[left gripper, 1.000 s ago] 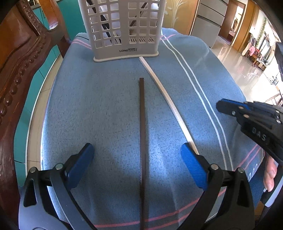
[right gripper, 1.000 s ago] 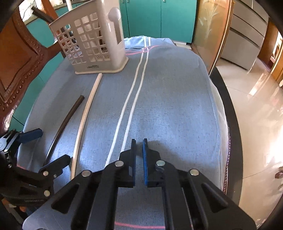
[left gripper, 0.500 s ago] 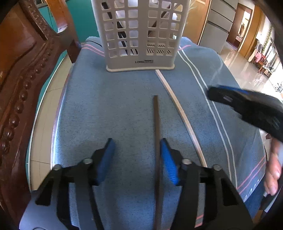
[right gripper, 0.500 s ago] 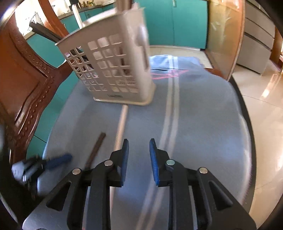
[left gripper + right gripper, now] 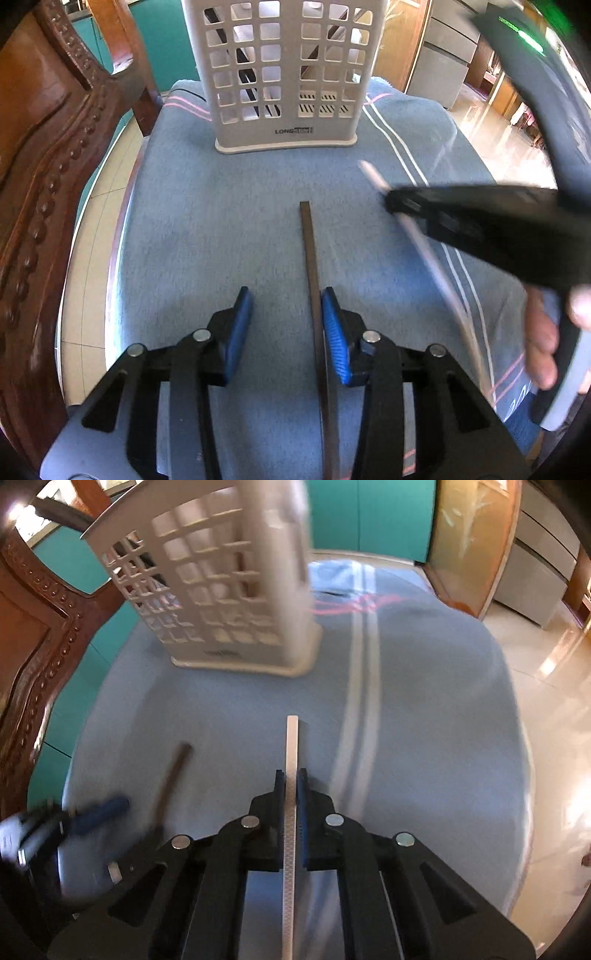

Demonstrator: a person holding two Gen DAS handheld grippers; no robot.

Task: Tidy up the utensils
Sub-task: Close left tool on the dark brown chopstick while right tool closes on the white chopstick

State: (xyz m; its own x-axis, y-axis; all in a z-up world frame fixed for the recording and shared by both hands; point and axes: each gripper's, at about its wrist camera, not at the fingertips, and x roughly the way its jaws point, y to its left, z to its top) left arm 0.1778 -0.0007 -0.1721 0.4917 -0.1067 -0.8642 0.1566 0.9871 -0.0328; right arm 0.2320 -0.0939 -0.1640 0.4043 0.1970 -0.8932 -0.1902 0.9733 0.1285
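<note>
A dark chopstick (image 5: 310, 258) lies on the blue cloth, pointing at the white slotted utensil basket (image 5: 288, 74). My left gripper (image 5: 286, 325) is partly open around its near part, with the stick close against the right pad (image 5: 334, 332). My right gripper (image 5: 291, 786) is shut on a white chopstick (image 5: 291, 746) and holds it off the cloth, tip toward the basket (image 5: 221, 590). In the left wrist view the right gripper (image 5: 480, 221) and the white stick (image 5: 424, 251) are blurred. The dark stick (image 5: 170, 775) and the left gripper (image 5: 99, 808) show blurred in the right wrist view.
The blue cloth (image 5: 221, 221) covers a rounded table with white stripes (image 5: 362, 664) on the right side. A carved wooden chair (image 5: 44, 166) stands close on the left. Dark utensils stand inside the basket. Tiled floor (image 5: 546, 701) lies beyond the table's right edge.
My left gripper has narrowed around the dark chopstick and moved forward. My right gripper swung left, opened, then shut on the white chopstick and lifted it away from the basket.
</note>
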